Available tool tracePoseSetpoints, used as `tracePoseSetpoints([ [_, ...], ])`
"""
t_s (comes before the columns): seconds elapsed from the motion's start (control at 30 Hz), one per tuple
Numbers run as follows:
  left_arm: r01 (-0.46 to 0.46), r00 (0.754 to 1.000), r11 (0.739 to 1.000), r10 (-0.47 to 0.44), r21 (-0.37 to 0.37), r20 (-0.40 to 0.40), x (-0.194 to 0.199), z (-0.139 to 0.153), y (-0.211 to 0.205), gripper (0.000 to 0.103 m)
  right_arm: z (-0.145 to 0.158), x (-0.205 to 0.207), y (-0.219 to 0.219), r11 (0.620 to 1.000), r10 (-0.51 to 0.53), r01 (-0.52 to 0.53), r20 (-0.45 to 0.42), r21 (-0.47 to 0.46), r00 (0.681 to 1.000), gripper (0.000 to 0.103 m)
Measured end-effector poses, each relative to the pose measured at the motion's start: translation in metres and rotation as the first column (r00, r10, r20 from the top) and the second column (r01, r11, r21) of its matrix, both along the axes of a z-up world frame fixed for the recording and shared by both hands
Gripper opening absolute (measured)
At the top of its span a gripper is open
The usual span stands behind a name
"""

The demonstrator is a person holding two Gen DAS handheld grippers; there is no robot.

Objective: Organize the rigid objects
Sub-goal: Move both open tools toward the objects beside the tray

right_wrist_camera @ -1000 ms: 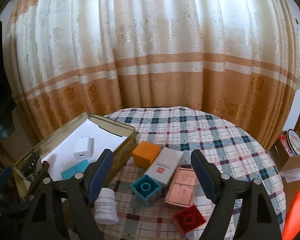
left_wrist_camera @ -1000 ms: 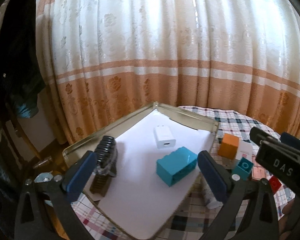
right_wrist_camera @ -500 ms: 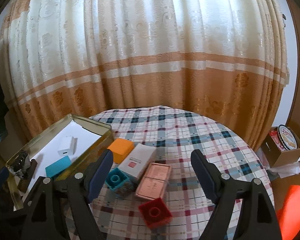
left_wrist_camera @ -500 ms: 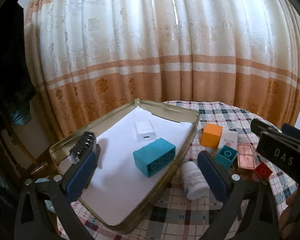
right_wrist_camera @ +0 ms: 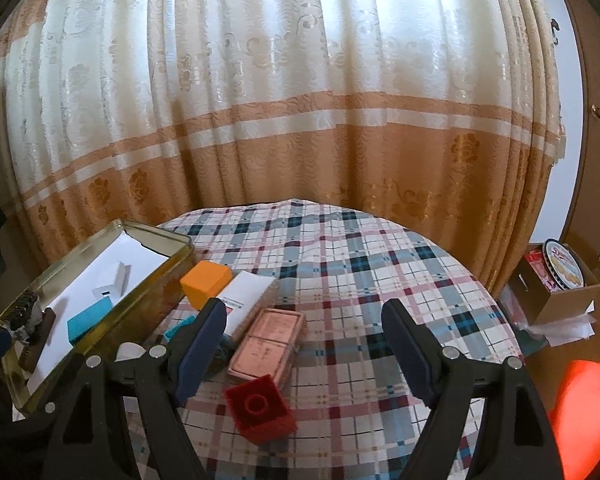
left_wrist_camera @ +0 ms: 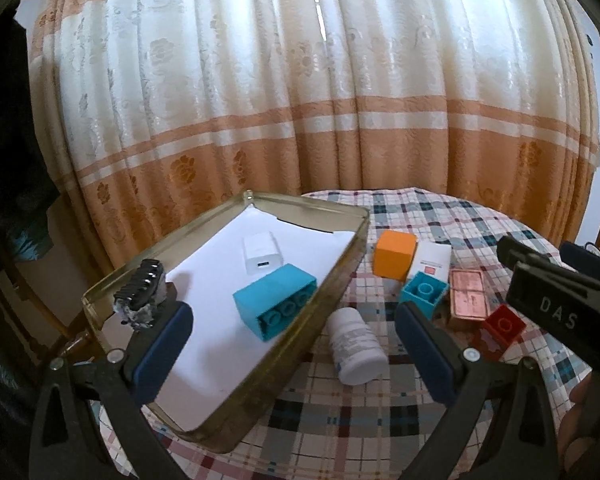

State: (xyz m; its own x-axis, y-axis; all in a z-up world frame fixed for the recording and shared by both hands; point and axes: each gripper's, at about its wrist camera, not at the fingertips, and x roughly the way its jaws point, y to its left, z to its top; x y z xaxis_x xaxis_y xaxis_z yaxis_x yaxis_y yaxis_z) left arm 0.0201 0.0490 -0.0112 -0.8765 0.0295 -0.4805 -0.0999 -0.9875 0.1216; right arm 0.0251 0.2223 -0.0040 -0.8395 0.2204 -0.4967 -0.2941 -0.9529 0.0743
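right tongs (right_wrist_camera: 302,354) gaping, empty | red block (right_wrist_camera: 260,408) lying just below–between them | left tongs (left_wrist_camera: 292,350) gaping — nearer white bottle (left_wrist_camera: 356,346)

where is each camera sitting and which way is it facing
Left wrist: on the left tool, looking forward and down over the metal tray toward the curtain; its open fingers, the right tool's body and part of a hand show.
Right wrist: on the right tool, looking forward and down across the plaid table at the red block; only its open fingers show.
Shared: tray, orange cube, red block, curtain.
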Motion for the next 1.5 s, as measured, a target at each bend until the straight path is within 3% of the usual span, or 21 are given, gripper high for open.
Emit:
tracePoseSetpoints([
  [0.27, 0.032, 0.999, 0.998, -0.034, -0.055, -0.028, 0.008, 0.001, 0.015, 0.102, -0.002, 0.006, 0.011, 1.000, -0.016, 0.016, -0.006, -0.017, 1.000, 0.082],
  [0.57, 0.074, 0.997, 0.995, -0.074, -0.074, 0.003, 0.015, -0.001, 0.031, 0.102, -0.002, 0.016, 0.024, 0.999, -0.036, 0.035, -0.010, -0.035, 0.999, 0.082],
  [0.73, 0.066, 0.997, 0.970, -0.073, -0.234, -0.023, 0.029, -0.008, 0.067, 0.102, -0.002, 0.025, 0.039, 0.996, -0.076, 0.075, -0.013, -0.041, 0.997, 0.082],
  [0.8, 0.074, 0.996, 0.965, -0.082, -0.251, -0.019, 0.032, -0.008, 0.077, 0.102, -0.004, 0.027, 0.046, 0.994, -0.090, 0.090, -0.010, -0.056, 0.996, 0.082],
  [1.03, 0.006, 0.994, 0.978, 0.016, -0.209, 0.105, 0.014, -0.012, 0.083, 0.102, -0.011, 0.032, 0.070, 0.978, -0.133, 0.132, 0.009, -0.161, 0.991, 0.082],
  [1.2, -0.076, 0.947, 0.994, 0.097, -0.079, 0.306, -0.014, -0.028, 0.067, 0.102, -0.011, 0.032, 0.067, 0.982, -0.123, 0.122, 0.006, -0.144, 0.992, 0.082],
  [1.5, -0.102, 0.909, 0.994, 0.105, -0.029, 0.403, -0.036, -0.042, 0.074, 0.094, -0.011, 0.032, 0.066, 0.983, -0.107, 0.107, 0.006, -0.148, 0.994, 0.082],
])
